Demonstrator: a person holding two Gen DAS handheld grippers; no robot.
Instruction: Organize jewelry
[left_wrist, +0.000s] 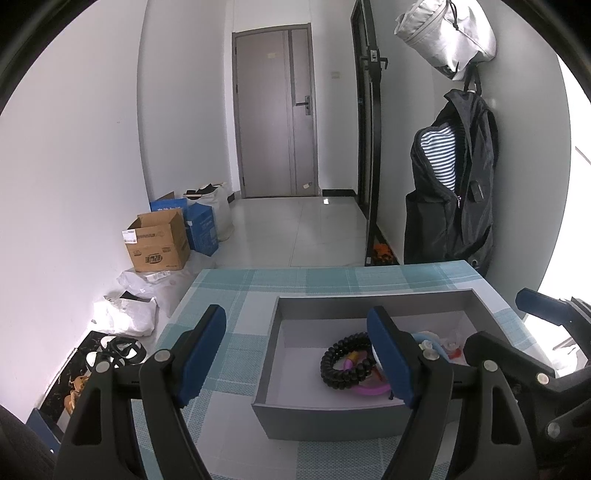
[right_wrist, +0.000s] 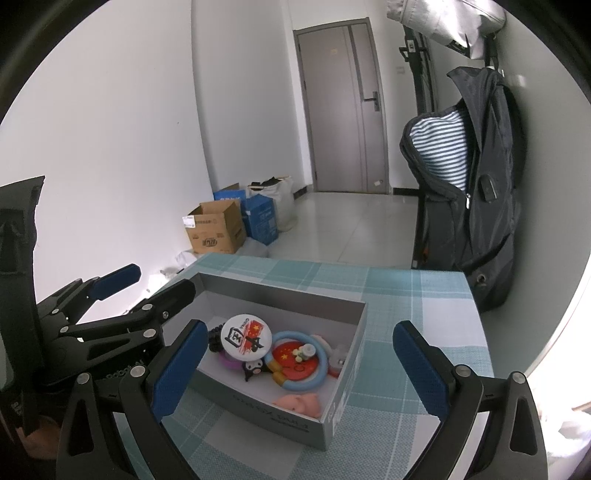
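Note:
A grey open box (left_wrist: 284, 317) (right_wrist: 354, 332) stands on the checked tablecloth. Inside lie a black coiled bracelet (left_wrist: 341, 360), a purple ring (left_wrist: 369, 389), a round white badge (right_wrist: 245, 336), a red badge (right_wrist: 295, 360) inside a blue ring (right_wrist: 314, 380), a black cartoon charm (right_wrist: 253, 369) and a pink figure (right_wrist: 301, 402). My left gripper (left_wrist: 297, 350) is open and empty, its right finger over the box. My right gripper (right_wrist: 299, 367) is open and empty, straddling the box. The left gripper also shows in the right wrist view (right_wrist: 147, 286).
The table (left_wrist: 236, 291) (right_wrist: 417, 306) ends close behind the box. Cardboard and blue boxes (left_wrist: 159, 242) (right_wrist: 218, 229) and white bags (left_wrist: 125, 314) lie on the floor at left. A dark backpack (left_wrist: 454, 192) (right_wrist: 476, 192) hangs on the right wall. A grey door (left_wrist: 275, 110) stands behind.

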